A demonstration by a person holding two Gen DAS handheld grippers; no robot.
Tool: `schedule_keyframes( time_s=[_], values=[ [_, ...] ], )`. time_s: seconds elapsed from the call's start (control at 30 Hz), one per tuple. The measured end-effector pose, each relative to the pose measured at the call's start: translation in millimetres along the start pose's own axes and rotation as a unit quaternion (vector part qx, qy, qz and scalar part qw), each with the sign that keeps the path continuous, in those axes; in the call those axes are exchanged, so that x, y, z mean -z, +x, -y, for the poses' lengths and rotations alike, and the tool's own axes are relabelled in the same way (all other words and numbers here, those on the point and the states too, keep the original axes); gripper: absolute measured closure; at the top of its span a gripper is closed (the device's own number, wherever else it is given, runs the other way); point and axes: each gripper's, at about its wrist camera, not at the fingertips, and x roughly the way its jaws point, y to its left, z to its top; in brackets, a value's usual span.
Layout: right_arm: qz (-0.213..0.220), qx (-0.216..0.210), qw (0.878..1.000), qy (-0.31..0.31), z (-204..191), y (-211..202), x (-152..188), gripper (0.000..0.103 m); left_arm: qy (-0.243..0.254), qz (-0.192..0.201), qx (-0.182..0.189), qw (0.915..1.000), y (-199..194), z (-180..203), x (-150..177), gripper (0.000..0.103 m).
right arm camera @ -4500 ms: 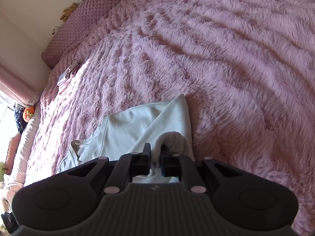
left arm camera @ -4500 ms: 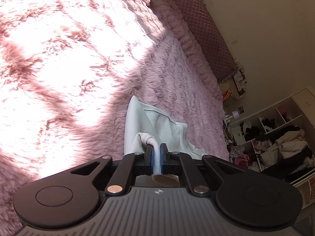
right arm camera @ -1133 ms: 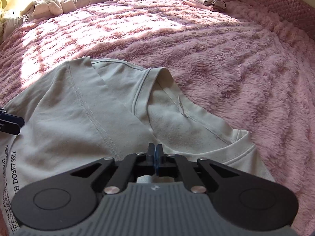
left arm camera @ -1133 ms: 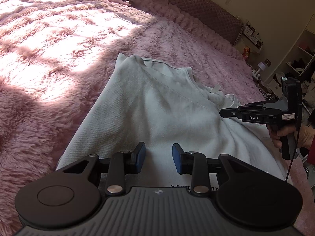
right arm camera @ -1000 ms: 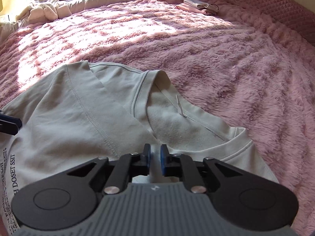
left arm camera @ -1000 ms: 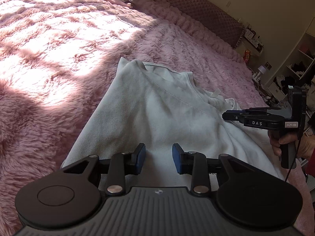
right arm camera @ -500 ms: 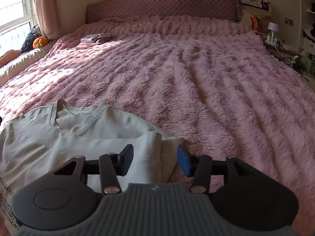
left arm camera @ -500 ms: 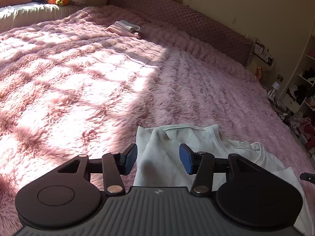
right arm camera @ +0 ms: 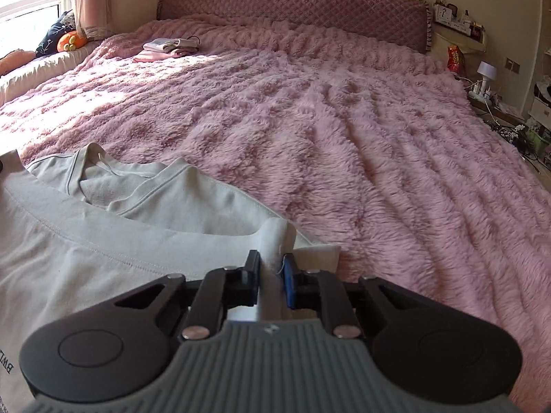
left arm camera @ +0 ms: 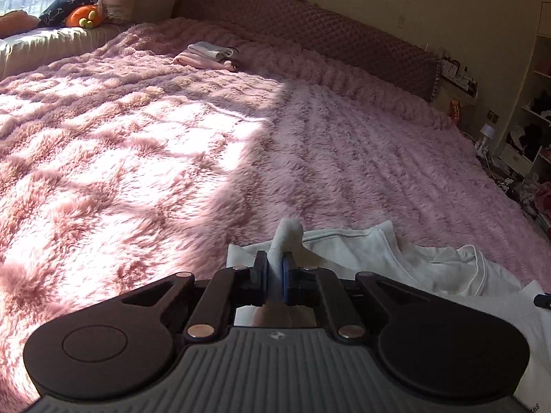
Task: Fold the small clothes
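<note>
Left wrist view: a big bed fills the frame, and both tools are down at its near edge.
Blanket: a fluffy pink blanket spreads out ahead of both grippers, sunlit ahead and to the left of the left one, shaded ahead and to the right.
Headboard: a quilted mauve headboard runs across the far end, well ahead of the tools.
T-shirt: a pale grey-white t-shirt lies crumpled on the blanket directly under and between the two grippers, its neckline ahead and to the left of the right one, dark lettering at the near left edge.
Folded pile: a small stack of folded clothes sits far ahead, near the headboard, well apart from the t-shirt.
Left gripper: the left gripper has just snapped closed, and a bunched ridge of t-shirt cloth is pinched between its jaws, poking up past the tips.
Right gripper: the right gripper has just been closing too, and it clamps a fold at the shirt's right edge, cloth standing up between the jaws.
</note>
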Motion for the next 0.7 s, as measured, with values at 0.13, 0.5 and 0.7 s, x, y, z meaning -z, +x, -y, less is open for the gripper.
schedule_keyframes(
  time_s=[0.13,0.5,0.7],
  values=[
    [-0.032,0.018,0.999,0.016,2.1,17.7,7.3,0.091,0.015,-0.064,-0.038,0.9971,31.8,1.5,11.5,0.080],
    [0.025,-0.061,0.988,0.139,31.1,-96.8,40.8,0.054,-0.058,-0.038,0.010,0.9975,-71.6,-27.0,25.0,0.038],
    [-0.010,-0.072,0.987,0.140,22.8,-158.4,102.6,0.054,-0.125,-0.087,0.016,0.9882,-131.2,-60.4,78.5,0.035]
  ],
)
